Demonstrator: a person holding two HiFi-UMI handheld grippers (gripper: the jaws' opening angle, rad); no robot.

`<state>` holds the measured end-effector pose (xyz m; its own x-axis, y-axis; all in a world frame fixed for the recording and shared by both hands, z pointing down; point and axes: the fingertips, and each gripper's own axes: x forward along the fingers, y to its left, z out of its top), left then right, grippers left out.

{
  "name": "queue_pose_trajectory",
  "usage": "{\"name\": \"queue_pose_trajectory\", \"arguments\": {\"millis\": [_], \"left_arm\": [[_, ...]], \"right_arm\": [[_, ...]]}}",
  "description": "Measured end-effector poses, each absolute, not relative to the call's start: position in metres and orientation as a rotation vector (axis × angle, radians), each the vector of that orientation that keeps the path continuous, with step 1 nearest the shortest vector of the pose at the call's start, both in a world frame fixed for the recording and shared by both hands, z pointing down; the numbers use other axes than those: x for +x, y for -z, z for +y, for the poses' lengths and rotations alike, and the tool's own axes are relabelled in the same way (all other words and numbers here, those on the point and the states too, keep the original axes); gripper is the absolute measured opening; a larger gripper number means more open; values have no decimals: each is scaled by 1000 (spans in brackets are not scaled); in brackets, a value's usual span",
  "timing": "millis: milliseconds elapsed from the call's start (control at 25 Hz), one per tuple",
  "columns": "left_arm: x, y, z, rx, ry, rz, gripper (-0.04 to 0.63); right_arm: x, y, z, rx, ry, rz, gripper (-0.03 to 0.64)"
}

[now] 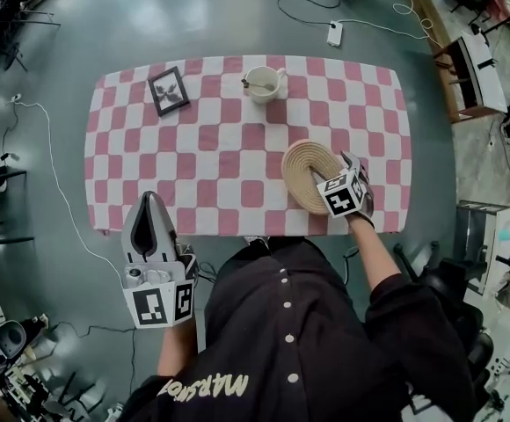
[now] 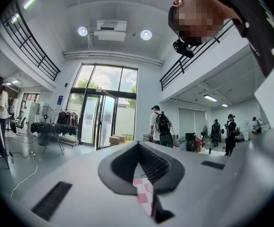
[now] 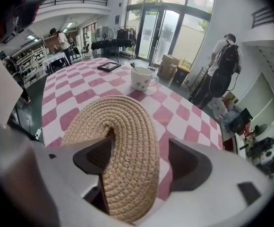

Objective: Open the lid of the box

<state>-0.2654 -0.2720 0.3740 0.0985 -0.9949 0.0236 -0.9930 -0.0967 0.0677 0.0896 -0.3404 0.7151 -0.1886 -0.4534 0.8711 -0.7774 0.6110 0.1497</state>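
The left gripper [image 1: 153,204] hangs off the table's near edge at about 7 o'clock from the middle of the checked cloth [image 1: 211,161]. Its own view shows the jaws together with nothing held, only a sliver of the cloth showing low between them [image 2: 139,148]. It is well apart from the task's thing.

At 11 o'clock on the cloth lies a small picture frame [image 1: 169,90]. At 12 o'clock stands a cup [image 1: 262,83] with a spoon in it.

The woven lid [image 1: 306,172] sits at about 4 o'clock, and the right gripper [image 1: 339,170] is at its near right rim. In the right gripper view the lid [image 3: 123,141] stands tilted on edge between the parted jaws. It leans on the left jaw, while the right jaw stands off it with cloth showing in the gap.

The lid looks already tipped up, so the opening seems under way. The box itself cannot be made out under it, and the lid is not yet set aside
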Motion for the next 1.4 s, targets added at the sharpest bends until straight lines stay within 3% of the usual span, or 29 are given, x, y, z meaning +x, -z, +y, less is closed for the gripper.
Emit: {"name": "queue_pose_trajectory", "arguments": {"millis": [720, 1400], "left_arm": [[-271, -374, -264, 2233, 35, -2113, 6], [-257, -355, -265, 2317, 118, -2083, 6]], "right_arm": [[86, -742, -343, 944, -443, -1730, 325], [83, -681, -340, 1077, -456, -1855, 304]]}}
